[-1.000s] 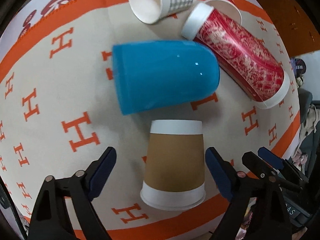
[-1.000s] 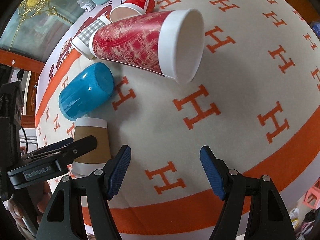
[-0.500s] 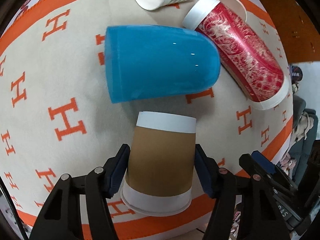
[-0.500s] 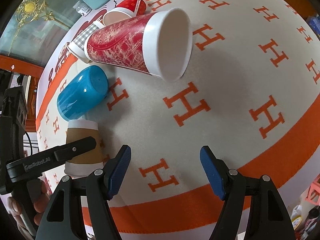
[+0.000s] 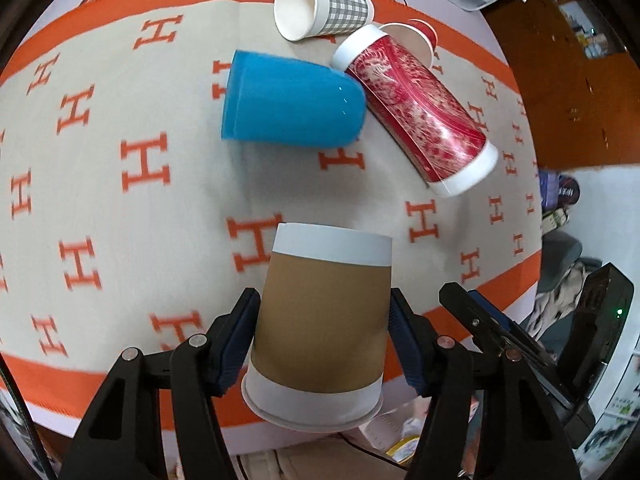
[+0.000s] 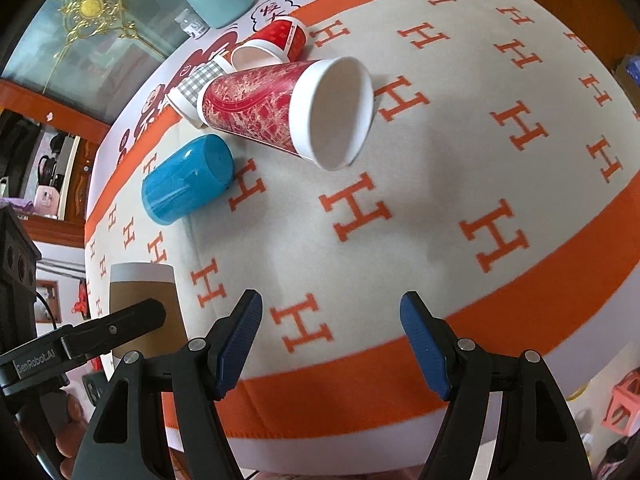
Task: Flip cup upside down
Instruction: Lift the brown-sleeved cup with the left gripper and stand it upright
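Note:
A brown paper cup point(image 5: 320, 328) with white bands sits between the fingers of my left gripper point(image 5: 322, 308), which is shut on its sides. Its rolled rim is nearest the left wrist camera and its base points away. The cup is off the cloth, over the table's front edge. The right wrist view has the same cup point(image 6: 140, 300) at far left, behind a finger of the left gripper point(image 6: 100, 332). My right gripper point(image 6: 332, 312) is open, with nothing in it, above the orange border of the tablecloth point(image 6: 440, 240).
A blue cup point(image 5: 292, 108) lies on its side mid-table, touching a tall red patterned cup point(image 5: 420, 112), also on its side. Behind them lie a grey checked cup point(image 5: 332, 10) and a small red cup point(image 5: 420, 36). A teal container point(image 6: 218, 0) stands at the back.
My left gripper has closed on the brown cup and lifted it back toward the table's front edge. The right gripper stays open and has barely moved.

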Motion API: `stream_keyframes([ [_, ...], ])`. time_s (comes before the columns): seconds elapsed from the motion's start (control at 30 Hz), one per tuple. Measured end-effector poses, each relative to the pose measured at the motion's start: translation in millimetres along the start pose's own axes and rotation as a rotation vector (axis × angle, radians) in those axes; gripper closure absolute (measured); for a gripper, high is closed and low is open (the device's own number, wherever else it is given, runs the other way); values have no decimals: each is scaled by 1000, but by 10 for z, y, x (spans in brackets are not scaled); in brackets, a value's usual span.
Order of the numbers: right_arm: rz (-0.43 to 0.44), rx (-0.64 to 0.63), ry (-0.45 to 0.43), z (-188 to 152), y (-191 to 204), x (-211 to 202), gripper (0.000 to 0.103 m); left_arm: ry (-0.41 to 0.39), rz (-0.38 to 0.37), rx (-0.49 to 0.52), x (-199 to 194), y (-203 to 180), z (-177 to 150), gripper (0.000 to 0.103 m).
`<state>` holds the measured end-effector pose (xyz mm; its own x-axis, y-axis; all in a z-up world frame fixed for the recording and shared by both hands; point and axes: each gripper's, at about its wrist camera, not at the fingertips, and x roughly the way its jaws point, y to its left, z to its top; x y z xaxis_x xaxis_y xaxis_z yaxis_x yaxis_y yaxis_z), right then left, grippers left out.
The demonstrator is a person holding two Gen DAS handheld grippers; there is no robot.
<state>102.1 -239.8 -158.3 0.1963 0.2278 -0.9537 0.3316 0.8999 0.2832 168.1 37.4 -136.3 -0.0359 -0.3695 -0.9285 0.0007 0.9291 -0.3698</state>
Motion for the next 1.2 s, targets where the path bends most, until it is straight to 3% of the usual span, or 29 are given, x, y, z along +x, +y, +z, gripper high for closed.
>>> stream_keyframes([
  [0.27, -13, -35, 7, -287, -355, -165, 30, -10, 9, -85, 383, -203, -391, 41],
  [0.6, -37, -53, 17, -490, -753, -275, 30, -2, 22, -172, 938, -328, -603, 41],
  [0.87, -36, -73, 21, -519, -846, -295, 30, -50, 33, -217, 974, -362, -617, 39],
  [0.93, -34, -77, 20, -520, -844, -300, 30, -58, 35, -226, 945, -343, -626, 29],
  [1.0, -31, -80, 18, -530, -850, -313, 30, -74, 47, -229, 908, -346, -647, 26],
  [1.2, -11, -96, 14, -528, -809, -349, 30, -90, 50, -213, 790, -381, -686, 26],
])
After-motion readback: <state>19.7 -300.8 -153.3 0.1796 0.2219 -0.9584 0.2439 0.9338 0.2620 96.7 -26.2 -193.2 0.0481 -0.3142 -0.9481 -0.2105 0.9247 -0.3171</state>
